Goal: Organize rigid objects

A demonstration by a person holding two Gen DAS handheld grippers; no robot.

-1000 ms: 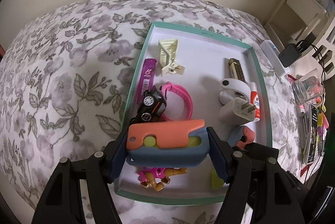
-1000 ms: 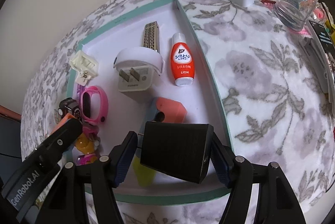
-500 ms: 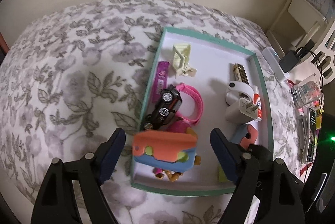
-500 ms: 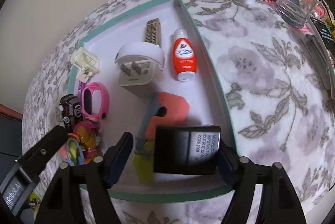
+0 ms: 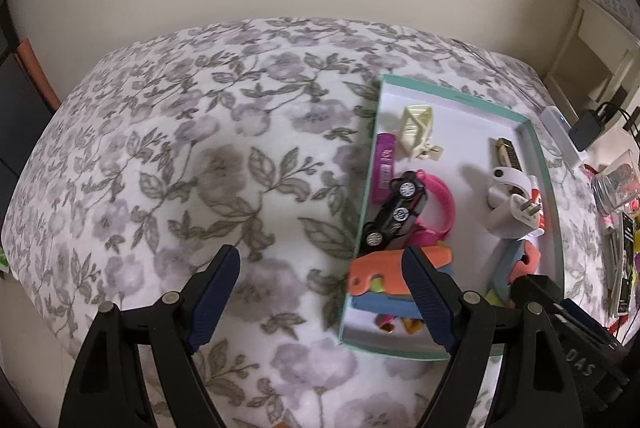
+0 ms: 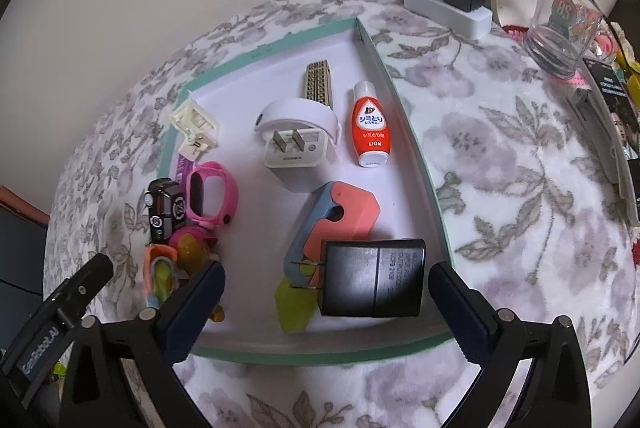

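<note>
Both claws released: left claw (image 5: 320, 292), right claw (image 6: 326, 304); black charger (image 6: 374, 278) lying in tray (image 6: 272, 46). Next: fetch another item.

Tray (image 6: 416, 156) on the bed (image 6: 520, 188), filled with small things.
Inside, the black adapter (image 6: 372, 278) lies nearest, the bottle (image 6: 370, 126) behind it (right of the white plug (image 6: 296, 144)), the toy car (image 6: 164, 210) far left.

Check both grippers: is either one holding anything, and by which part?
Nothing is held. The left gripper is open over the blanket; the right gripper is open, with the black charger lying free in the tray.
</note>
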